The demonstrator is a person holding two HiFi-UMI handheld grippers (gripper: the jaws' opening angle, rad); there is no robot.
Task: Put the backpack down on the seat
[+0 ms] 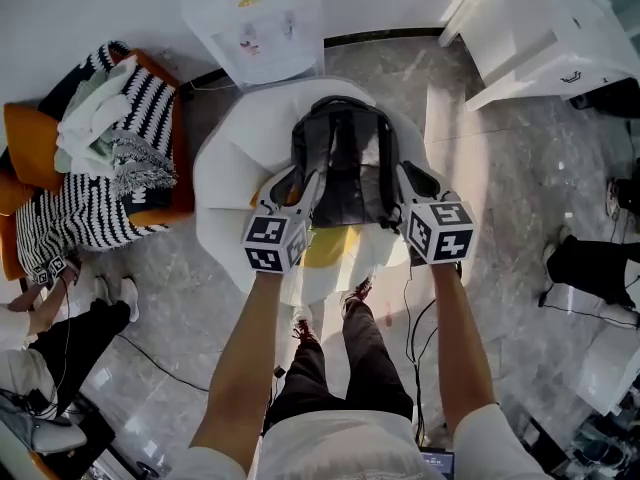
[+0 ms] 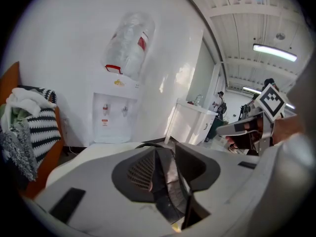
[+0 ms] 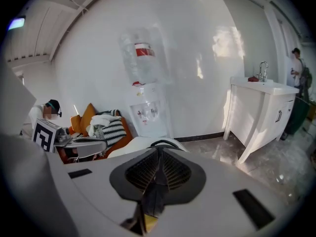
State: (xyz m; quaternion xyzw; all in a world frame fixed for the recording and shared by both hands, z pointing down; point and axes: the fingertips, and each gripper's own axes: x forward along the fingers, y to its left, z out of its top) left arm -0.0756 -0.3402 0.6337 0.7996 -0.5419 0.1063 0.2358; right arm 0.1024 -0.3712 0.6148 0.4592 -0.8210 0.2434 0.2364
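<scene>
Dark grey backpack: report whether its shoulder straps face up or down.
Straps up. In the head view the dark grey backpack over the white round seat shows its back panel and both shoulder straps uppermost.

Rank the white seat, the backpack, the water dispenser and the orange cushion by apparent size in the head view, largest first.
1. white seat
2. backpack and water dispenser: they look much alike, and the picture's top edge cuts the dispenser off, so I leave them unranked
3. orange cushion, partly covered
</scene>
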